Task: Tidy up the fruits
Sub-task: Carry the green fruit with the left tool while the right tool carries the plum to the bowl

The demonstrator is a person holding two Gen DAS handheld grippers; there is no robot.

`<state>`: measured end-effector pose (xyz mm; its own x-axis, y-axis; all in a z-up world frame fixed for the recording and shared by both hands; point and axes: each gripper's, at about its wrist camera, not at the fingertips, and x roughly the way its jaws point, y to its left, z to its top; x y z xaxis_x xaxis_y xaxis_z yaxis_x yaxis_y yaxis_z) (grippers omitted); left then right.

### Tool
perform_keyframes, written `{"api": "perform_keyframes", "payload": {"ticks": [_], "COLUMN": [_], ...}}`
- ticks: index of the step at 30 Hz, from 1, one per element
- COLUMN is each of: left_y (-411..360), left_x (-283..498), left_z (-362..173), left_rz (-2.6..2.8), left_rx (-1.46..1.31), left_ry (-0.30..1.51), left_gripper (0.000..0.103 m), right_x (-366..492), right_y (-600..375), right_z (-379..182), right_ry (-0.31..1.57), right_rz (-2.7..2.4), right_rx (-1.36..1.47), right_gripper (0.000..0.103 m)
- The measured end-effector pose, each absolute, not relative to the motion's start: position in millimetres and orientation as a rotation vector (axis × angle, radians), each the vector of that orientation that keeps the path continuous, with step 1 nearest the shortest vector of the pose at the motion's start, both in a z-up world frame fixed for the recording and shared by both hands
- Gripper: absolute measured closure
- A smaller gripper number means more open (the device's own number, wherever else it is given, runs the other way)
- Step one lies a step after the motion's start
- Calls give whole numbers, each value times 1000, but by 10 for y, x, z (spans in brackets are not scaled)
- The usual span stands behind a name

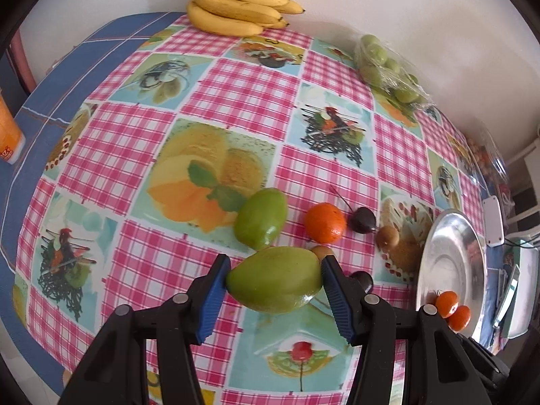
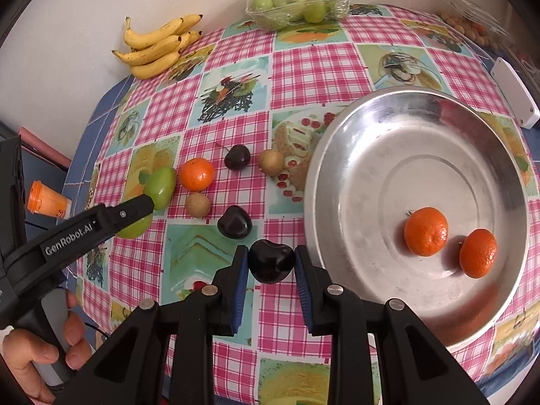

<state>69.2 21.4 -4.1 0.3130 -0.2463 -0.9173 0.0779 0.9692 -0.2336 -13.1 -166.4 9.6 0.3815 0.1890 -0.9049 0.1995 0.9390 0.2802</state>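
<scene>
Overhead, checked tablecloth [image 1: 236, 101], white wall [image 1: 405, 6].

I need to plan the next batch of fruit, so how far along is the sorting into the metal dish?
Done: two mandarins lie in the metal dish. In hand: the left gripper clamps a green fruit and the right gripper a dark cherry. Left on the tablecloth: another green fruit, a mandarin, two cherries and two small brown fruits.
</scene>
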Motion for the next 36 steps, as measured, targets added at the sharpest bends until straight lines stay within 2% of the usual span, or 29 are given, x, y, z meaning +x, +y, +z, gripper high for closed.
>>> {"api": "perform_keyframes", "payload": {"ticks": [20, 36], "left_y": [-566, -1100], "left_x": [357, 141], "left_z": [45, 95], "left_rz": [-356, -449], "left_rx": [-54, 37], "left_ry": [1219, 1164], "left_gripper": [44, 44], "right_x": [-367, -576], "right_y": [-2381, -2992], "right_z": [277, 219], "right_ry": [1082, 1033], "right_rz": [-113, -279], "right_rx": [524, 623], "right_gripper": [74, 74]}}
